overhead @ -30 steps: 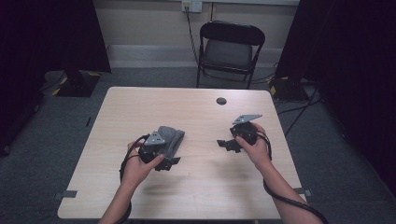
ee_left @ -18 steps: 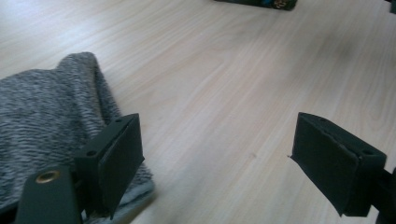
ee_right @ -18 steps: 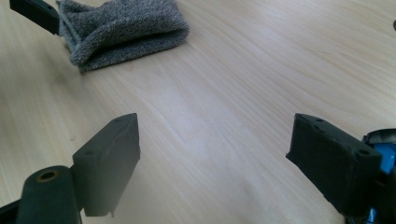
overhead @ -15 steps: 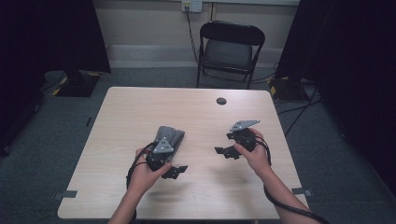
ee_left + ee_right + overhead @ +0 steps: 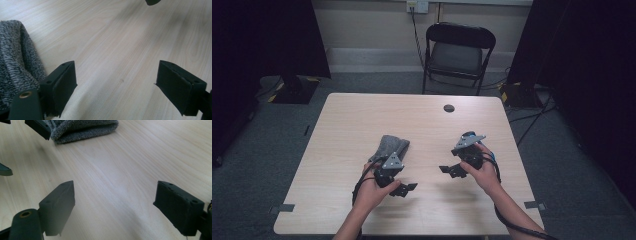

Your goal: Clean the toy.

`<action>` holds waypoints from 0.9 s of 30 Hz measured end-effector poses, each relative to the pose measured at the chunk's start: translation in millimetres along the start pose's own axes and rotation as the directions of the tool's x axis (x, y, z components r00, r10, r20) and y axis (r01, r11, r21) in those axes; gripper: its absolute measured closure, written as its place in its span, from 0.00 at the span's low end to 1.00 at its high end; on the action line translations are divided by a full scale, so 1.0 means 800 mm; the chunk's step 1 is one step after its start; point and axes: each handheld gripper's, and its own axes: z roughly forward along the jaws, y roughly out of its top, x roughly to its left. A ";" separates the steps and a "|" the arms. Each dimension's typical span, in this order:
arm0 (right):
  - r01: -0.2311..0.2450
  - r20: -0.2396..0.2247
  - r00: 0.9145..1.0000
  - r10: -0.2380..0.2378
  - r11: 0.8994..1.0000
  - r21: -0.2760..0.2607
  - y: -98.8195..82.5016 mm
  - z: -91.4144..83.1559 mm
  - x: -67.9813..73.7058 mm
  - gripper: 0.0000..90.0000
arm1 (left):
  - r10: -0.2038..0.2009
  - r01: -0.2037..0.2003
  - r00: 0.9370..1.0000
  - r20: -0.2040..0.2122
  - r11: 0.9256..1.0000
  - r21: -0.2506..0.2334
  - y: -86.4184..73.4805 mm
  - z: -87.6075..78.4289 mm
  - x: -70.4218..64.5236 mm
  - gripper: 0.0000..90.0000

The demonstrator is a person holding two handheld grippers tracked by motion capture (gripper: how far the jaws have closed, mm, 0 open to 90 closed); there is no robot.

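Note:
A folded grey knit cloth (image 5: 391, 146) lies on the light wooden table (image 5: 362, 120), left of centre. My left gripper (image 5: 406, 188) is held just in front of the cloth's near end, jaws wide open with nothing between them; in the left gripper view (image 5: 116, 82) the cloth (image 5: 15, 60) lies just beside the left jaw. My right gripper (image 5: 450, 170) hovers to the right, apart from the cloth and pointing left. It is open and empty in the right gripper view (image 5: 115, 205), with the cloth (image 5: 82, 128) farther ahead.
A small dark round disc (image 5: 449, 108) sits on the table's far side. A black folding chair (image 5: 458, 55) stands behind the table. Cables run over the floor at the right. Bare tabletop lies between the two grippers.
Both hands have drawn back toward the near edge. The left gripper came off the cloth's near end and shifted slightly right. The cloth has not moved.

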 end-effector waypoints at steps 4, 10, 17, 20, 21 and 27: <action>0.000 -0.014 1.000 0.000 1.000 0.002 -0.004 0.002 0.004 0.17 | 0.003 -0.003 1.000 0.003 1.000 0.000 -0.002 0.004 -0.002 0.18; 0.005 -0.025 1.000 -0.005 1.000 0.007 -0.010 0.005 0.010 0.17 | 0.012 -0.012 1.000 0.012 1.000 0.014 -0.005 0.008 -0.007 0.18; 0.011 -0.040 0.999 -0.010 1.000 0.009 -0.016 0.007 0.017 0.17 | 0.027 -0.027 0.999 0.021 0.999 0.026 -0.007 0.014 -0.012 0.18; 0.007 -0.047 0.999 -0.007 1.000 0.011 -0.020 0.010 0.020 0.17 | 0.033 -0.034 0.999 0.028 0.999 0.033 -0.009 0.017 -0.015 0.18; 0.009 -0.049 0.999 -0.008 1.000 0.011 -0.021 0.011 0.021 0.17 | 0.031 -0.032 0.999 0.031 0.999 0.031 -0.009 0.018 -0.015 0.18; 0.011 -0.057 0.998 -0.010 1.000 0.023 -0.030 0.015 0.027 0.17 | 0.044 -0.046 0.998 0.040 0.998 0.035 -0.011 0.023 -0.019 0.18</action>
